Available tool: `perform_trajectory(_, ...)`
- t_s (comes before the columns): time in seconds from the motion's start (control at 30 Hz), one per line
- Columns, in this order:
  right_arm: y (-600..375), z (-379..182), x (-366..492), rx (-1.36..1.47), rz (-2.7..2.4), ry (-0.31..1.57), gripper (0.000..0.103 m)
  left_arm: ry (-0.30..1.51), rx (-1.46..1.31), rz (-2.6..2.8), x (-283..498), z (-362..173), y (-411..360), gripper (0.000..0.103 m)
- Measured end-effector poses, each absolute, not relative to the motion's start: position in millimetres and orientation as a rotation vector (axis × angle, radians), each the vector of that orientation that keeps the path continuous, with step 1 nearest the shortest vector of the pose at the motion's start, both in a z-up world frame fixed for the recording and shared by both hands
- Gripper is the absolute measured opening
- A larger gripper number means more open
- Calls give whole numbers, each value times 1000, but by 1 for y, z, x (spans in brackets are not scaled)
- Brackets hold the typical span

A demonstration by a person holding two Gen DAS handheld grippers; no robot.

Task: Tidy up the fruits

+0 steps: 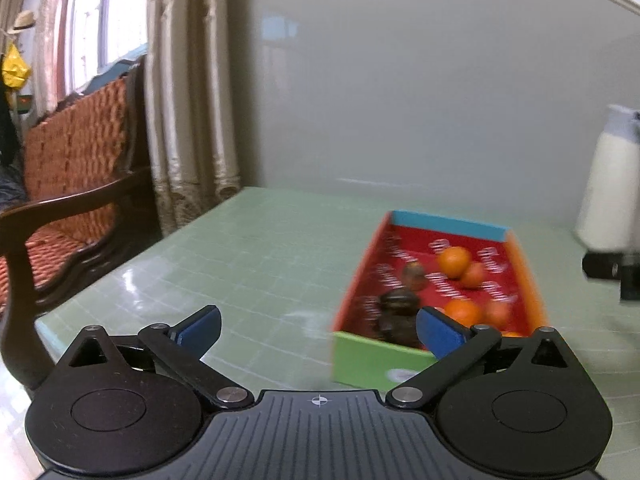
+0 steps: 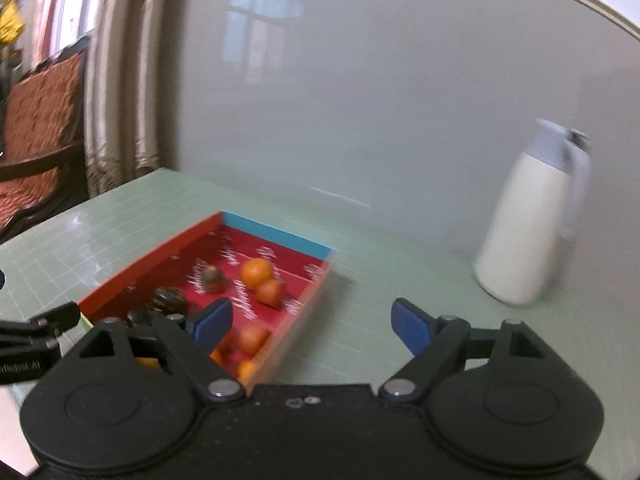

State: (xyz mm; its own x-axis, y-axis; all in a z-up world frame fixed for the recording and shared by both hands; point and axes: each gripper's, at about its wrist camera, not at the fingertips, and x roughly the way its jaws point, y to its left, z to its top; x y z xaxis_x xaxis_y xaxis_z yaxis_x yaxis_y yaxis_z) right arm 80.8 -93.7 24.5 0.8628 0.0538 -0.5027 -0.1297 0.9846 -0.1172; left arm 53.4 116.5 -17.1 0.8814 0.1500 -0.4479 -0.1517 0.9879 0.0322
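A shallow box with a red inside, a blue far wall [image 1: 448,224] and a green near wall stands on the green table; it also shows in the right wrist view [image 2: 276,232]. Several oranges [image 1: 454,261] [image 2: 256,271] and several dark brown fruits [image 1: 400,300] [image 2: 170,299] lie in it. My left gripper [image 1: 318,326] is open and empty, hovering by the box's near left corner. My right gripper [image 2: 312,322] is open and empty, above the box's near right edge. Both views are blurred.
A white thermos jug [image 2: 528,224] with a grey lid stands at the right by the grey wall; it also shows in the left wrist view [image 1: 610,188]. A wooden chair with orange cushions [image 1: 72,168] and curtains [image 1: 188,92] stand left of the table.
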Motion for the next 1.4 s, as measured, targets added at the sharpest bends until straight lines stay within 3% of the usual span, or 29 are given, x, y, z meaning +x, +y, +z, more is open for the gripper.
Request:
perform_trajectory(0.57,-150,20,-9,-14,-30,522,94,484,77,43,-4,19,56,103)
perform_trajectory(1.4,-147,19,-20,-4,-34,512,97,492,37,44,-8,20,57,103)
